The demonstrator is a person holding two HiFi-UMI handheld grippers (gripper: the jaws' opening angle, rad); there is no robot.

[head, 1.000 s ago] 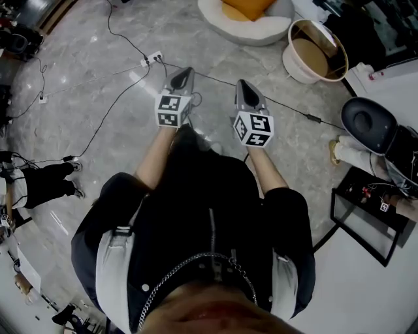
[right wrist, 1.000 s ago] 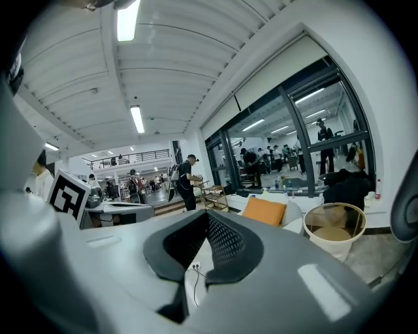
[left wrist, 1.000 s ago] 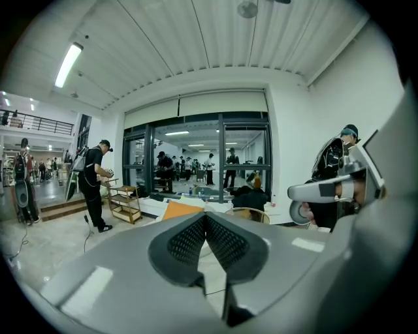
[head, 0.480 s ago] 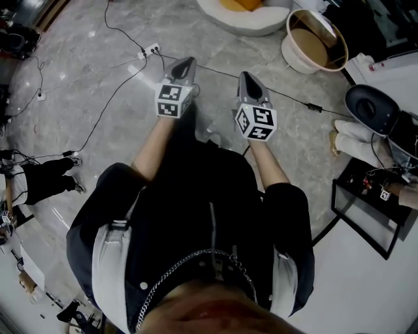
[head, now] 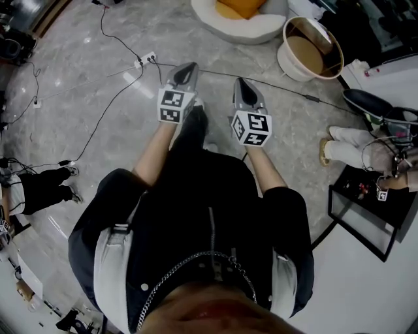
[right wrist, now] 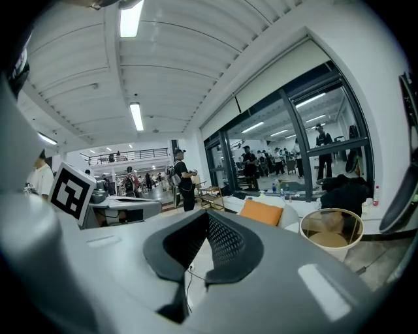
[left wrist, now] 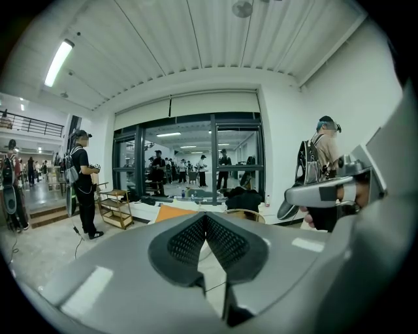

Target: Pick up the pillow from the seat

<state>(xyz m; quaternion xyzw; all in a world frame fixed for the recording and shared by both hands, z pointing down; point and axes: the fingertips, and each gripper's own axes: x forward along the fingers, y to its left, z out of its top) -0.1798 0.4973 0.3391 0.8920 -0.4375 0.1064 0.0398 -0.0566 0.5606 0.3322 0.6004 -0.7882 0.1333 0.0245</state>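
Both claws are shut tight with nothing in them. The left claw (head: 188,68) and right claw (head: 240,83) are held out side by side over the grey floor (head: 78,98), both aimed toward 12 o'clock. The orange pillow (head: 239,6) is sitting on the round white seat (head: 243,30) up at 12 o'clock in the head view, well apart from both claw tips. A tan round tub (head: 311,51) stands just beside the seat at about 1 o'clock, and a white power strip (head: 146,60) lies on the floor near 11 o'clock.
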